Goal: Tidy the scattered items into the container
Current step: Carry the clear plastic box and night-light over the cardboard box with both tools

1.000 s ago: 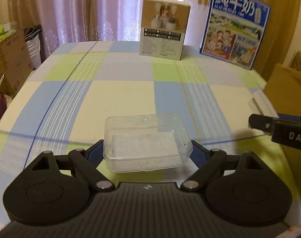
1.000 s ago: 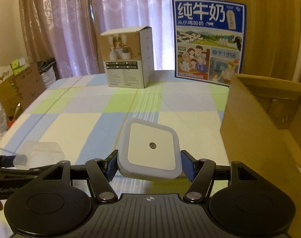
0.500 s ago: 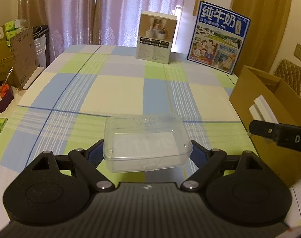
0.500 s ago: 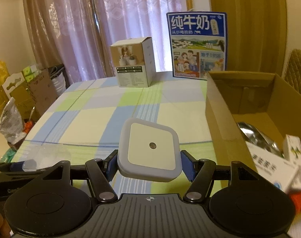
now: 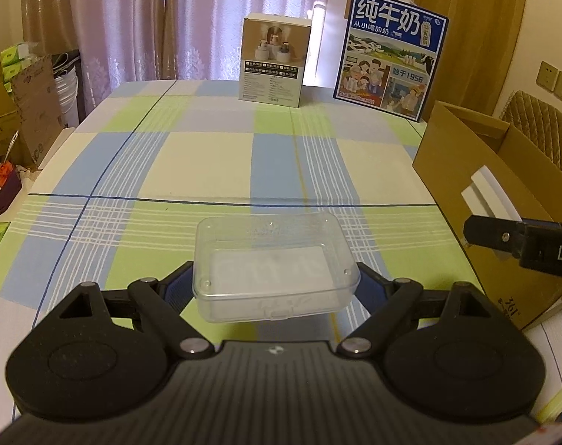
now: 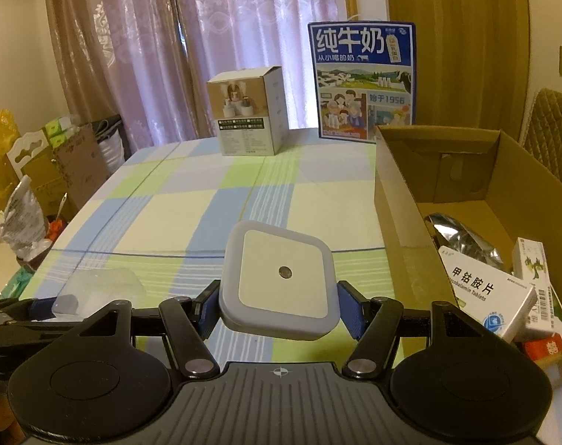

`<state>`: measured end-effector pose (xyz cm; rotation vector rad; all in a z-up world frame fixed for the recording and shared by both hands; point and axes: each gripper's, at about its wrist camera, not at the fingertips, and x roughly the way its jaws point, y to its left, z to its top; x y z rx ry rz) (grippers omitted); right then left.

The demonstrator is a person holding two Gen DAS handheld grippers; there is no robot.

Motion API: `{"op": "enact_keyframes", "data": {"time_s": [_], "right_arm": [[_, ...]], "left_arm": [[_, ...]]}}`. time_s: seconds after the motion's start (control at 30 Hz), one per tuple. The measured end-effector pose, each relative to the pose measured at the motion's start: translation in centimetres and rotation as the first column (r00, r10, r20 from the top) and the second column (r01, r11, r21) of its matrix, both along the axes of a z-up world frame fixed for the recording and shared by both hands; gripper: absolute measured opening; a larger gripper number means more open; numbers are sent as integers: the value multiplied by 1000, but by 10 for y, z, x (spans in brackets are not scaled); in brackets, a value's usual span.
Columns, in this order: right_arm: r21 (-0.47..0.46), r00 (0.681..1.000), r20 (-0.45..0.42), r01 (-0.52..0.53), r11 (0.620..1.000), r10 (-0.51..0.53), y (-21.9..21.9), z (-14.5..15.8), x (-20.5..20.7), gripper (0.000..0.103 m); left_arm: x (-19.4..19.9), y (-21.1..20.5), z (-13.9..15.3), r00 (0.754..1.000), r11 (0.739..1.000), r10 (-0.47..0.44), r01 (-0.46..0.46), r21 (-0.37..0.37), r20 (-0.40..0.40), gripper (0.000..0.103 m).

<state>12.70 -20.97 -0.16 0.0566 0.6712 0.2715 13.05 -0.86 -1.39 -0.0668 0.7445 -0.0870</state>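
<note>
1. Your left gripper (image 5: 277, 289) is clamped on the clear plastic case (image 5: 275, 269), held by its short ends so it rides level, lifted off the tablecloth (image 5: 207, 163), left of the cardboard box (image 5: 503, 185).
2. Your right gripper (image 6: 279, 304) squeezes the square night light (image 6: 279, 278) w/ its face up, just left of the box wall (image 6: 403, 222).
3. Box is open-topped w/ medicine packs (image 6: 492, 296) inside; both items prob. go in next.

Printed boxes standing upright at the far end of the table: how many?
2. The beige product box stands left of the taller blue milk carton box, apart from it, both before the curtain. None looks hidden; the brown cardboard container beside them is not counted.
</note>
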Motion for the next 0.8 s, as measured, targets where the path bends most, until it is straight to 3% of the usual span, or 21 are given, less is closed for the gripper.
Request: {"op": "enact_keyframes", "data": {"time_s": [0.3, 0.8], "right_arm": [[12, 999, 32, 0, 1000, 0, 2, 6, -2, 62], [37, 988, 151, 18, 999, -23, -8, 48, -30, 62]], "left_arm": [[-1, 3, 7, 999, 1000, 2, -1, -7, 32, 85], [-22, -7, 59, 992, 1000, -6, 9, -26, 124, 85]]}}
